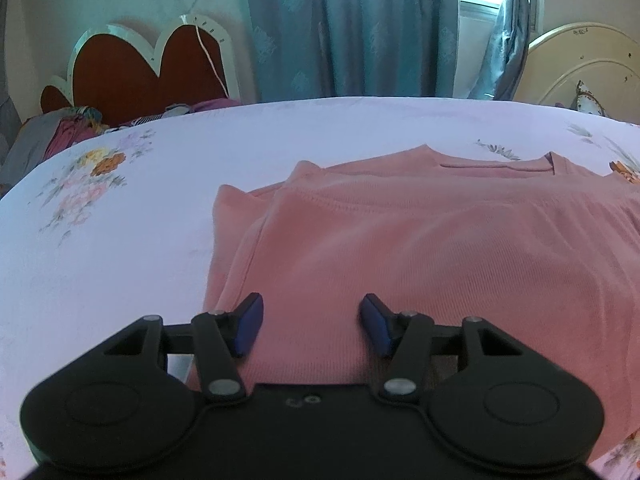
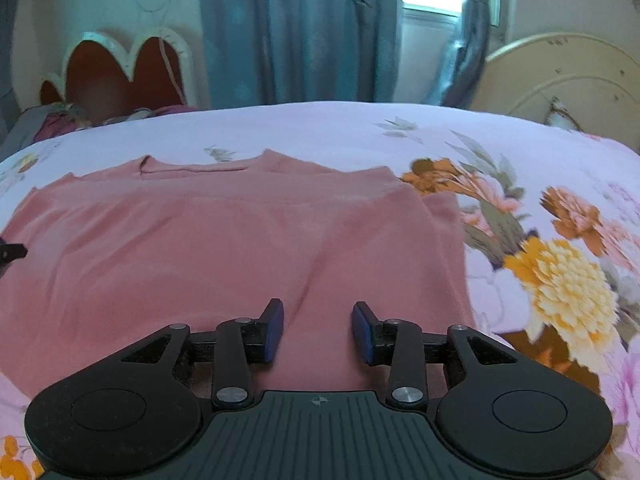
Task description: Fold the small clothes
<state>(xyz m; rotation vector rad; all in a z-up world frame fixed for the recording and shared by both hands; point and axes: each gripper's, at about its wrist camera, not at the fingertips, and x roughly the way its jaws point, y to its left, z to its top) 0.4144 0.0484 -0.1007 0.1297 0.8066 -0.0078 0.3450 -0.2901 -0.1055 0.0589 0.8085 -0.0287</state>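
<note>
One pink garment [image 1: 420, 240] spread flat on the bed [image 1: 140, 208], folded over itself, neckline at the far side, near hem running under both hand-held grippers. In the left wrist view, garment's left edge stepped in two or three layers, well in from the bed's left side; broad bare sheet to the left and beyond the neckline. In the right wrist view, garment [image 2: 200, 248] ending at a straight right edge, flowered sheet [image 2: 560, 280] open to the right of it. Far edge of the bed clear of the cloth, curtains [image 1: 352, 28] and one window [image 1: 478, 4] behind. One scalloped red headboard [image 1: 132, 76] far left with a heap of clothes [image 1: 60, 132] at its foot; one cream rounded board [image 1: 588, 68] far right.

Two grippers. Left hand-held gripper [image 1: 312, 326] over the near-left part of the garment, jaws parted about halfway, cloth showing between the blue pads [image 1: 250, 328], pads not pressing on it, nothing held. Right hand-held gripper [image 2: 318, 332] over the near-right part, jaws parted rather narrower, pink cloth in the gap, pads [image 2: 274, 336] apart from each other and gripping nothing. A dark tip of the left gripper just visible at the left border of the right wrist view.
</note>
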